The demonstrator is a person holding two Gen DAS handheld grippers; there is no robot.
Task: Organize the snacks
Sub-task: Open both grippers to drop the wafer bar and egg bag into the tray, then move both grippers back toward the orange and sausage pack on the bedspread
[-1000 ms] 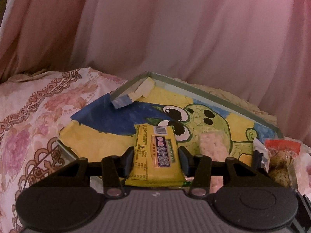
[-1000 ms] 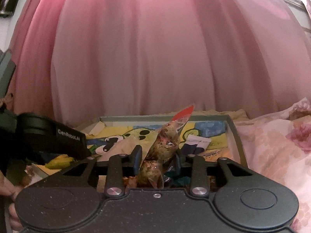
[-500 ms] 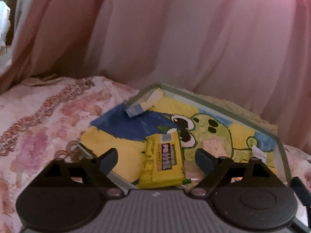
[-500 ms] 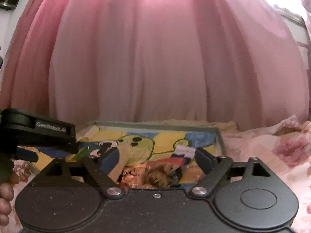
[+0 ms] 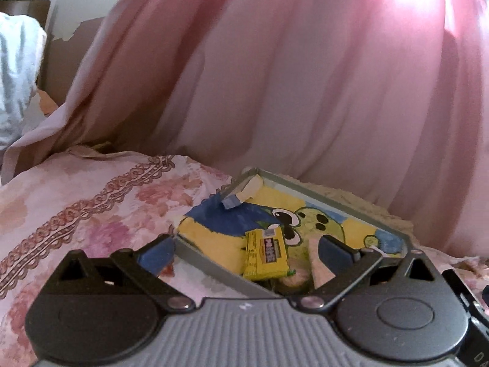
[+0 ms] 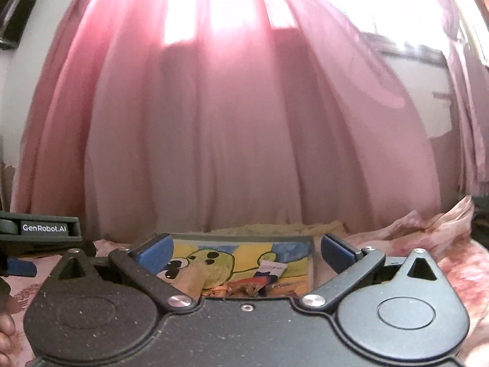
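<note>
Tools first, nearest to me: the left tool (image 5: 244, 252) has its blue-padded fingers (image 5: 154, 252) spread wide with nothing between them, and the right tool (image 6: 244, 249) is just as wide and just as empty. Both hang low over a bed covered by a pink floral bedspread (image 5: 91, 195).

Just past the left tool sits a shallow grey tray (image 5: 211, 260), its floor lined with a bright cartoon drawing (image 5: 308, 218) of a green, big-eyed creature on yellow and blue. A yellow snack pack (image 5: 266, 253) lies flat in the tray near its front rim, label up, free of the fingers. Just right of it is a pale pinkish packet (image 5: 318, 264), partly hidden behind the tool's right finger. At the tray's far left corner a bit of blue and cream tape (image 5: 237, 197) curls up from the lining.

From the right tool's side, the same tray (image 6: 311, 260) shows between the fingers. A packet with a red edge (image 6: 255, 281) lies at its near side, its lower part hidden by the tool body, and a small white and dark wrapper (image 6: 270, 267) rests just beyond it. The left tool's arm (image 6: 39, 231) sticks in from the left, with a person's fingertips (image 6: 6, 330) below it.

Behind everything hangs a pink curtain (image 6: 244, 122), lit from behind.
</note>
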